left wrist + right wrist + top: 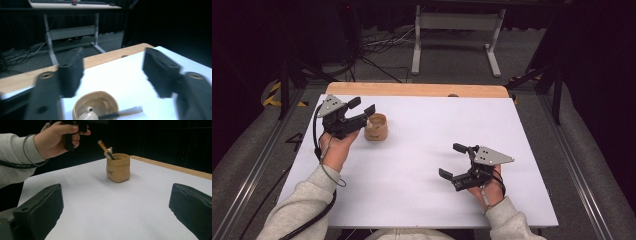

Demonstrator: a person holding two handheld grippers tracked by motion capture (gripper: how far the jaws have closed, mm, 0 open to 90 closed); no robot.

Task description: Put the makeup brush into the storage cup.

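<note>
**Both Grippers Spread; Pen Standing in the Tan Holder**

The left gripper (362,106) is held above the far left part of the white table (422,165), just beside and over the tan pen holder (376,127). Its jaws are spread apart and nothing is pinched between them. In the left gripper view, the holder (96,105) is seen from above, below the gap between the two black jaws, with white table surface visible between the pads.

A pen (106,149) is seen standing in the holder (118,167) in the right gripper view. It leans toward the left hand (56,138) and its tan top end projects above the rim. A small pale, rounded piece is visible at the rim beside the pen; what it is cannot be told. In the left gripper view, the pen's dark shaft (108,116) is seen lying across the holder's mouth. No contact between the left pads and the pen is shown.

The right gripper (451,161) is held low over the near right part of the table, well apart from the holder. Its jaws are spread wide and nothing lies between them. In the right gripper view, only bare table surface is seen between its pads, with the holder farther off and upright.

The wooden edge (417,90) of the table is seen along the far side.
</note>
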